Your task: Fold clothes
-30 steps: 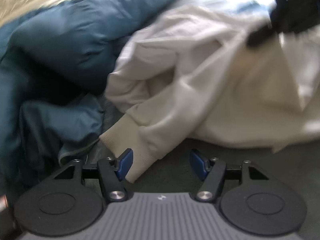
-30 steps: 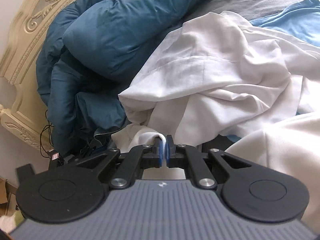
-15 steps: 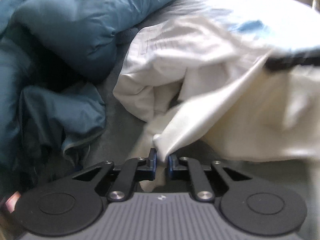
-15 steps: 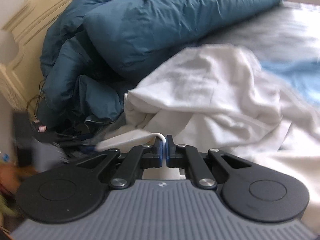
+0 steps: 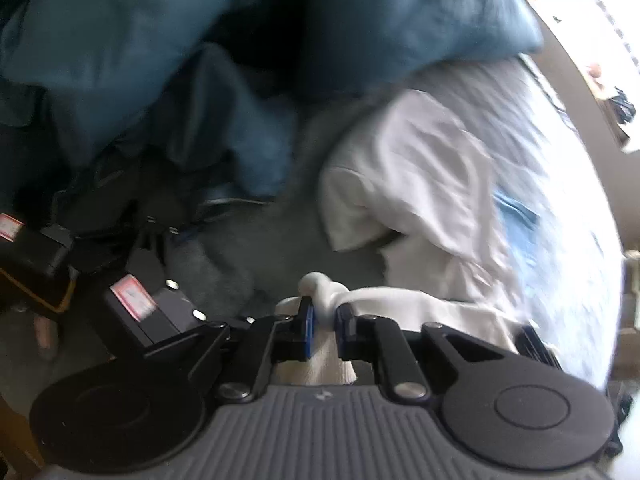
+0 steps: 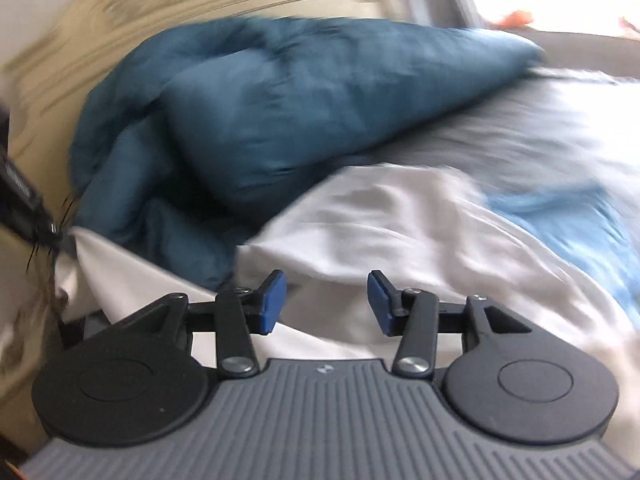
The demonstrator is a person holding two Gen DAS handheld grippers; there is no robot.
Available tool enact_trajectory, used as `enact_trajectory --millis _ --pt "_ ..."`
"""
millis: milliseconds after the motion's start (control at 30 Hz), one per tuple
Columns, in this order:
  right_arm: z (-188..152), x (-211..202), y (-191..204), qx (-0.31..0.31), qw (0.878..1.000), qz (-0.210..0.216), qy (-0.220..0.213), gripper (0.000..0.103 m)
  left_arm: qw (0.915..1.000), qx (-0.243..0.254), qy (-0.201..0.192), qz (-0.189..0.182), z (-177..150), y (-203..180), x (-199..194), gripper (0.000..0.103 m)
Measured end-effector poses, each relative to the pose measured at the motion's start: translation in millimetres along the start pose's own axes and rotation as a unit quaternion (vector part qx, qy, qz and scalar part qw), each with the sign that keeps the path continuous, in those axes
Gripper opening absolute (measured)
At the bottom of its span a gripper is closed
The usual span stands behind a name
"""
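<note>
My left gripper [image 5: 325, 316] is shut on a bunched fold of a cream sweatshirt [image 5: 400, 300], which trails off to the right above the bed. A white shirt [image 5: 412, 176] lies crumpled on the grey sheet beyond it. My right gripper [image 6: 327, 304] has its jaws opening, with nothing pinched between the blue pads; cream cloth [image 6: 132, 280] hangs slack under and left of it. The white shirt [image 6: 400, 224] lies just ahead, with a light blue garment [image 6: 580, 216] to its right.
A bulky teal duvet [image 6: 280, 112] is heaped at the head of the bed against a cream carved headboard [image 6: 120, 12]. Dark boxes with red labels and cables [image 5: 132, 292] sit beside the bed at the left. Grey sheet [image 6: 520, 132] stretches right toward a bright window.
My left gripper closed on the cream sweatshirt's edge and lifted it, rolling as it rose. My right gripper let go of the white fold it pinched and swung up toward the duvet.
</note>
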State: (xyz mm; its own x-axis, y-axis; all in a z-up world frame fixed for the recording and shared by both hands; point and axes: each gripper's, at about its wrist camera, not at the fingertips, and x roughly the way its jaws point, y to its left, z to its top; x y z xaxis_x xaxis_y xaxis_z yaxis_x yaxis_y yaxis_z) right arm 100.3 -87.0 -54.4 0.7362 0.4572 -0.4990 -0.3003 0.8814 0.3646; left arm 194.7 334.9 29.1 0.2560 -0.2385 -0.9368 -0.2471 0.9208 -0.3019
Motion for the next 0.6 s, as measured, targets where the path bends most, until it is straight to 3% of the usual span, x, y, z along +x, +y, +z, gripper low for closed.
enact_trajectory --millis 167,367,500,600 --pt "-35.7 -48.1 -36.4 0.014 0.997 -0.069 0.035 0.045 0.9981 -0.017 -0.002 0.060 11.9 6.6 15.0 0.022" --pt "-74.1 -81.2 -50.7 0.048 0.991 -0.108 0.070 0.045 0.9924 -0.006 -0.048 0.113 19.8 1.8 5.1 0.027" --pt "-91.7 -101.3 -48.9 0.064 0.988 -0.121 0.065 0.045 0.9891 0.071 -0.098 0.084 4.9 -46.8 5.3 0.039" --pt "-103.8 -119.5 -49.9 0.079 0.985 -0.137 0.067 0.045 0.9795 0.156 -0.121 0.040 -27.1 -97.1 17.6 0.048"
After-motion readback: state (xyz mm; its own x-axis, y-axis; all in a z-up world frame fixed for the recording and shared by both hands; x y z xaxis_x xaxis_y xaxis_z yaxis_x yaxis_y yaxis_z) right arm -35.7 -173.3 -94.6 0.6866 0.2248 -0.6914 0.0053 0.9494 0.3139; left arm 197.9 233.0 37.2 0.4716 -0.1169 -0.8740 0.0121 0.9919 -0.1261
